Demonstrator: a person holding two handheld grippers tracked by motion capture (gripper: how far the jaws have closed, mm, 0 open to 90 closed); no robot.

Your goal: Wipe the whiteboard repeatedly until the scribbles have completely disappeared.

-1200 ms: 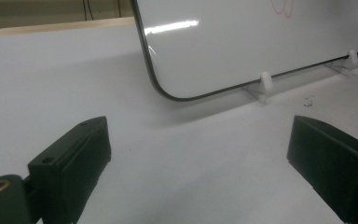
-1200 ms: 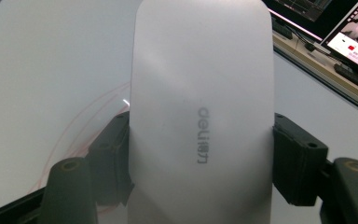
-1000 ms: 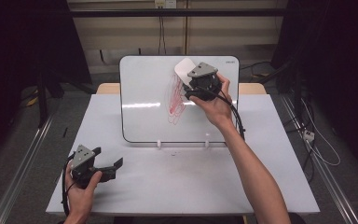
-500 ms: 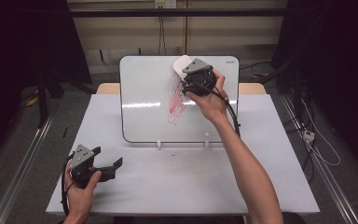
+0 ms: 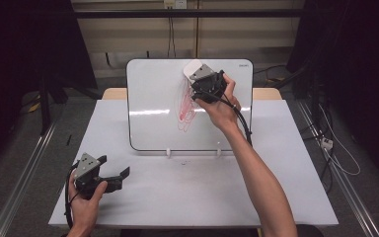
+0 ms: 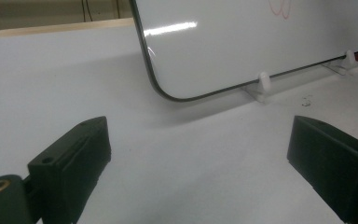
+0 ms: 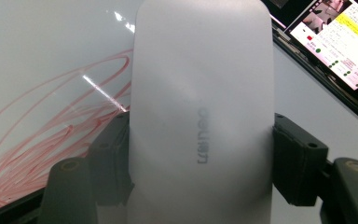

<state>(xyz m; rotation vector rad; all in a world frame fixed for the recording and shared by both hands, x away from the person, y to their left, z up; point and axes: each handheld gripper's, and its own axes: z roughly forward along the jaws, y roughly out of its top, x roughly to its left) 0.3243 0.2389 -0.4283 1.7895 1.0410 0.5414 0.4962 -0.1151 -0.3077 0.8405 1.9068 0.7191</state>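
Note:
A whiteboard (image 5: 158,98) stands tilted on small white feet at the back of the table, with red scribbles (image 5: 185,111) near its middle. My right gripper (image 5: 197,79) is up at the board's top edge, shut on a white eraser (image 5: 192,68). In the right gripper view the eraser (image 7: 200,107) sits between both jaws, pressed flat to the board (image 7: 37,51) beside the red scribbles (image 7: 51,140). My left gripper (image 5: 113,175) rests low at the table's front left, jaws wide open and nothing between them. The left gripper view looks at the board's lower corner (image 6: 168,95).
The white table (image 5: 187,192) has free room in front of the board. A white foot (image 6: 263,80) props the board's lower edge. A monitor (image 7: 340,42) shows behind the board. Cables run over the floor to the right.
The right gripper with the eraser has slid a little upward along the board toward its top edge. The left gripper has stayed where it was.

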